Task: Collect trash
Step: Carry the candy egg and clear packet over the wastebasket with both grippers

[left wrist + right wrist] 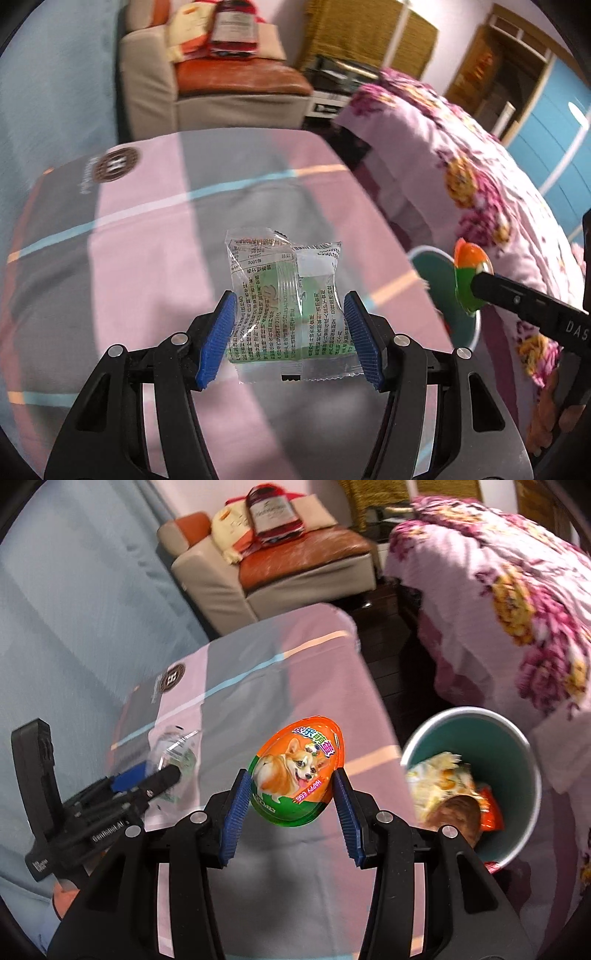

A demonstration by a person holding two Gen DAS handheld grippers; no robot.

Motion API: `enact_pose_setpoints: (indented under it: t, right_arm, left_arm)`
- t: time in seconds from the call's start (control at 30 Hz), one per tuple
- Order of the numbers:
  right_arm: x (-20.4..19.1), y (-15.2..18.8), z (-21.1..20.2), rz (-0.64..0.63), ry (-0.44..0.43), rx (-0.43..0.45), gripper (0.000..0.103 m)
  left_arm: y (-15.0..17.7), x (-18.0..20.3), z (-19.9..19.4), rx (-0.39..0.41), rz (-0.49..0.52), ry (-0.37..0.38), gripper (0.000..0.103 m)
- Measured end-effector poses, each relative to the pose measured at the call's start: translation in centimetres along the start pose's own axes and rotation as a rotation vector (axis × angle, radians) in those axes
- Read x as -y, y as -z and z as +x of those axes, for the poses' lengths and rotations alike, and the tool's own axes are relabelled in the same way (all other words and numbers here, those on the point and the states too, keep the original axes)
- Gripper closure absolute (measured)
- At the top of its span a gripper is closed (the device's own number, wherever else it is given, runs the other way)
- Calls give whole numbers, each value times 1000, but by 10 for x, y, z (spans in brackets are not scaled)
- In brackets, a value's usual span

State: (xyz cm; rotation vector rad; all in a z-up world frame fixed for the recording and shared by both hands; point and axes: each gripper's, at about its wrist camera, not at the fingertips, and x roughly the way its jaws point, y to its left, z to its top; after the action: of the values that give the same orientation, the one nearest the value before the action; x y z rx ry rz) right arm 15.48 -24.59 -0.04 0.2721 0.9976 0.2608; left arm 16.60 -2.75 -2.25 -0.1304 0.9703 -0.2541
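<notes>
My left gripper is shut on a clear and green snack wrapper, held above the pink and grey cloth-covered table. My right gripper is shut on an orange and green egg-shaped package with a corgi picture, held above the table's right part. The egg also shows at the right of the left wrist view, over the bin. A teal trash bin with a white rim stands right of the table and holds several wrappers. The left gripper with its wrapper shows at left in the right wrist view.
A dark pouch with a round logo lies at the table's far left. A bed with a floral pink blanket is to the right. A beige and orange sofa with bags stands behind the table. A blue-grey curtain hangs at left.
</notes>
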Motion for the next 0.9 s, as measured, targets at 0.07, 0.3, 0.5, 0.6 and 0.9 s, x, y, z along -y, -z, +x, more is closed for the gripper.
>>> enact_pose_setpoints:
  t: [0.07,0.3,0.5,0.6,0.9]
  right_arm:
    - [12,2,-10,14,6,17,59]
    - [66,11,-42,83,34,70,59]
    - [110,21,-66,145,55,108,59]
    - [128,25,-77,167,67,123,59]
    - [166,30,-90,211,81,139,59]
  left_arm:
    - [0,20,4,-5,30,16,42]
    - [5,88,15,-29,138,54,42]
    - [10,136,28,-49,215,79,42]
    - [14,156,37,-65,244,90,42]
    - [22,204,64,-119,308,124,42]
